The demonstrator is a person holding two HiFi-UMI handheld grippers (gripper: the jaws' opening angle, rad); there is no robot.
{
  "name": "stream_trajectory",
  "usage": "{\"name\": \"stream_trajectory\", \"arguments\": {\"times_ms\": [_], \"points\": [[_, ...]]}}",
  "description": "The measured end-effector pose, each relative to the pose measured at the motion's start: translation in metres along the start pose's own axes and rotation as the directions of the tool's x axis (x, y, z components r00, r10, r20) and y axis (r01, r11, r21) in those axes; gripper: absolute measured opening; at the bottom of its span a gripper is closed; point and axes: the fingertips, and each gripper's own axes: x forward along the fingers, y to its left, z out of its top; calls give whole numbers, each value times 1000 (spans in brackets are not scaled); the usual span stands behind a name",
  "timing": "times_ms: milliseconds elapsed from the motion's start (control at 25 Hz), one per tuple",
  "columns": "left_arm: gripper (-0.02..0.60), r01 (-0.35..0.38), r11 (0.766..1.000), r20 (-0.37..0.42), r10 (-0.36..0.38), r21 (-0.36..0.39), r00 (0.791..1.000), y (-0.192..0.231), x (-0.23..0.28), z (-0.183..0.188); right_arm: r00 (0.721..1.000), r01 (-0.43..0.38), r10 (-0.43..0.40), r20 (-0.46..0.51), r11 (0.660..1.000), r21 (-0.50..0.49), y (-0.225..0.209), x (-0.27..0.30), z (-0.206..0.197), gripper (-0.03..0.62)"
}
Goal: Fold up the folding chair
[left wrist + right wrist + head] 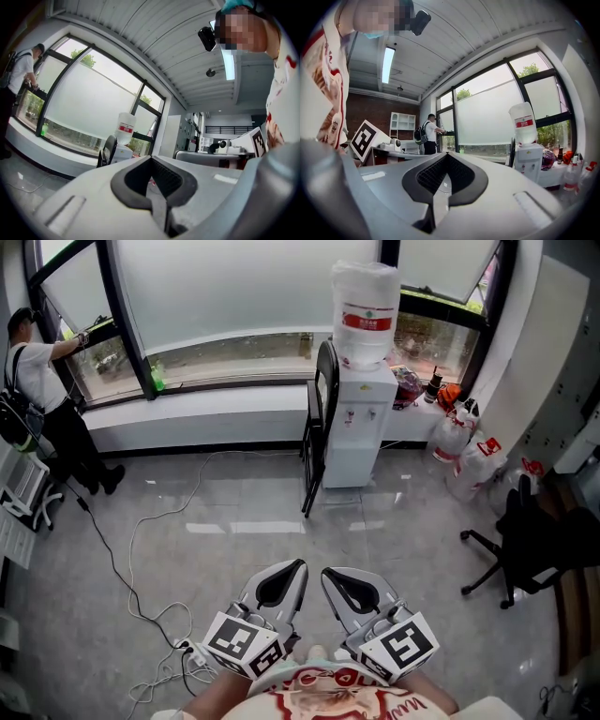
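Tongs first: both ride low against our chest, side by side, noses pointing out across the floor. Left tongs point(291, 573): jaws together, nothing between them. Right tongs point(336, 577): the same, closed on air. Tucked in like this they look parked for standing or walking, not for work, and nothing lies within their reach.

Folding chair point(322, 418): black, well apart from us across the grey floor point(244, 540), just beside the water dispenser point(361, 427) under the window. We see it edge-on as a slim upright profile, feet on the floor, top seemingly resting against the dispenser's side. That thinness reads to us as a chair lying flat to its frame, propped there so it can't tip and stays off the walkway. At this distance we can't make out the seat itself, so we hold that as a judgement.

The scene fits two stages: a chair folded and leaned there as the job's result, or one simply stored flat by the dispenser. We can't tell which.

Also noted: a cable point(141, 549) trails over the floor to a power strip point(192, 652) near our feet. A person point(37, 399) stands at the far window. An office chair point(525, 540) sits off to the right.
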Motion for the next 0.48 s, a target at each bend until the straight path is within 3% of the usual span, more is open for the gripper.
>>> {"name": "stream_trajectory", "arguments": {"times_ms": [200, 480], "points": [[0, 4, 999, 10, -4, -49, 1000, 4, -3, 6, 1000, -1, 1, 4, 1000, -4, 2, 4, 2, 25], [0, -54, 997, 39, 56, -61, 998, 16, -9, 9, 1000, -2, 3, 15, 1000, -17, 5, 6, 7, 25]]}}
